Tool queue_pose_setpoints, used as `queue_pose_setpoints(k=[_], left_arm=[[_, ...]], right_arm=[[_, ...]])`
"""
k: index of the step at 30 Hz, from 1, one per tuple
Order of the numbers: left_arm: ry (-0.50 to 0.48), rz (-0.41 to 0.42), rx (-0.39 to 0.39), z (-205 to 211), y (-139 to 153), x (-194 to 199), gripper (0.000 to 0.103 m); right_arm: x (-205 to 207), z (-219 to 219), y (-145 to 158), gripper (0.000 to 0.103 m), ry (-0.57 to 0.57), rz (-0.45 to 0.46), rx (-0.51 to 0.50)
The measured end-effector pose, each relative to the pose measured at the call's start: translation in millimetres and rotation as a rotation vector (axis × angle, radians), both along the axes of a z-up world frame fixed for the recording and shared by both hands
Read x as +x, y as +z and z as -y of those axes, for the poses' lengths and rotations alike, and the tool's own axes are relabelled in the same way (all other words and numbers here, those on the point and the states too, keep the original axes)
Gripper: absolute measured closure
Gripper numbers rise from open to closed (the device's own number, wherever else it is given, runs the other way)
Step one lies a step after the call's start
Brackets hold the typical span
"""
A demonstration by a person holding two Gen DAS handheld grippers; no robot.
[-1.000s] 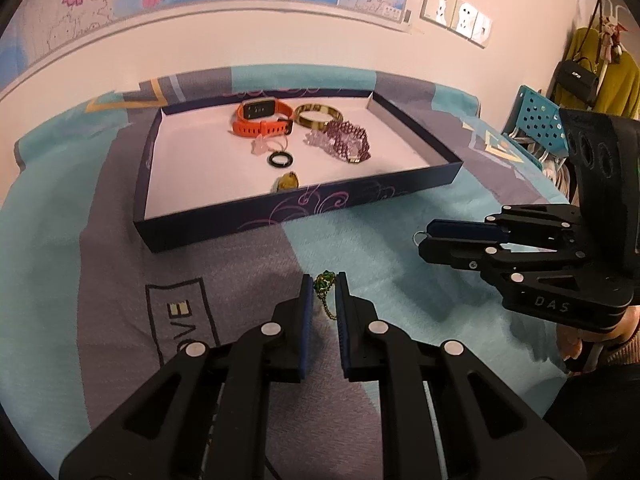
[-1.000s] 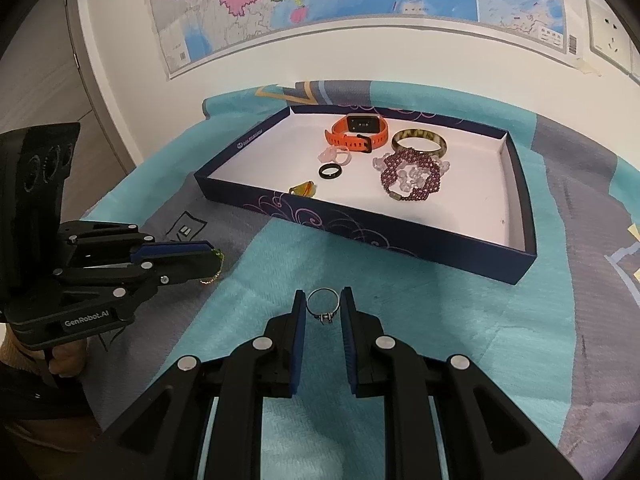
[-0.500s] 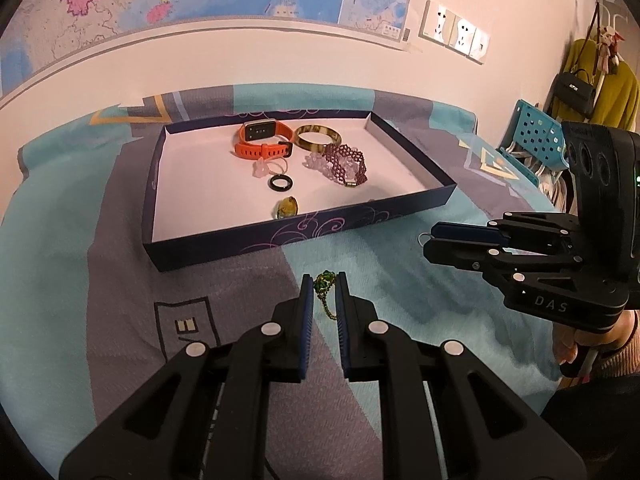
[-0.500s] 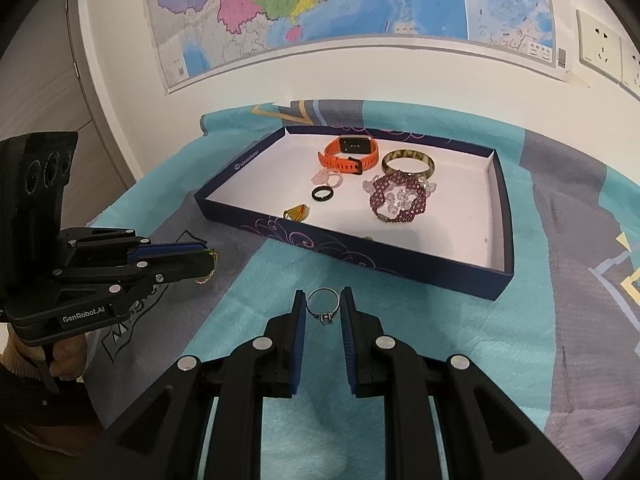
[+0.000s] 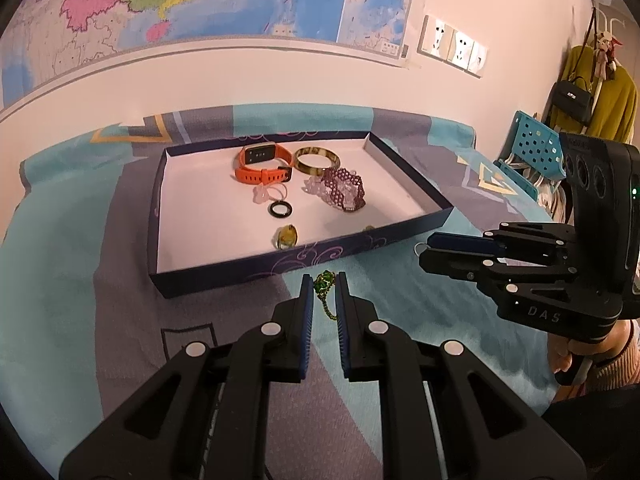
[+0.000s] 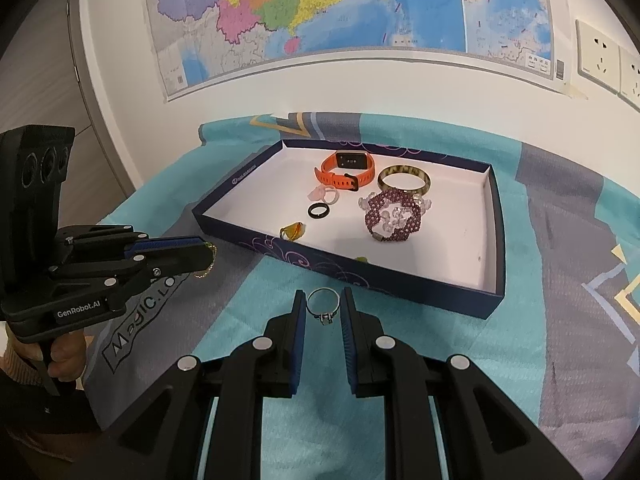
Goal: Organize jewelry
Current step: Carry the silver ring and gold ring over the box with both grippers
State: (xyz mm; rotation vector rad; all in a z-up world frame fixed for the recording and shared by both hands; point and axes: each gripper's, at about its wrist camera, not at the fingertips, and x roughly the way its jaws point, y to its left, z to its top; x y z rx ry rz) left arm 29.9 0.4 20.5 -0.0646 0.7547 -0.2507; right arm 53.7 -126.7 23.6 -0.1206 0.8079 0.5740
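My left gripper [image 5: 324, 286] is shut on a green-beaded chain [image 5: 322, 283], held above the cloth just in front of the dark blue tray [image 5: 224, 276]. My right gripper [image 6: 323, 305] is shut on a thin silver ring [image 6: 323, 306], held in front of the tray's near wall [image 6: 360, 276]. In the tray lie an orange watch [image 5: 262, 164], a brown bangle [image 5: 317, 160], a purple beaded bracelet [image 5: 345, 190], a pink ring [image 5: 266, 193], a black ring [image 5: 280, 209] and an amber piece [image 5: 286, 237]. The left gripper also shows in the right wrist view [image 6: 210, 256]; the right gripper also shows in the left wrist view [image 5: 426, 249].
The table is covered by a teal and grey cloth [image 5: 72, 264]. A wall with a map [image 6: 320, 8] and sockets [image 5: 452, 46] stands behind the tray. A blue chair [image 5: 532, 148] and hanging bag [image 5: 572, 98] are at the right.
Both grippers have risen and tilted up a little with their pieces still held; the tray sits lower in both views.
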Motion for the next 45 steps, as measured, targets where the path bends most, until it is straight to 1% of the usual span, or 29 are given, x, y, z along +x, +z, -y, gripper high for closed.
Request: queue_pose_setpoints(k=[14,24,37,45], left_arm=[[-0.003,0.033,0.014,3.4,10.1,8.7,0.091],[0.004,0.037,0.014,2.0,12.1,17.9,0.091],[0.006,0.042,0.017,3.1,15.5,29.1,0.091],[0.005,0.043,0.017,3.7,15.6,29.4,0.091]], right_arm=[[10.0,-0.4,6.2,0.087,-0.003,0.021,-0.001],[17.9,-3.2,11.1,0.087,-0.002,0.041,-0.004],[27.7,-2.3,11.5,0.087,-0.012,0.04,-0.001],[36.2,-3.0,10.9,0.087,-0.018,0.039,-0.002]])
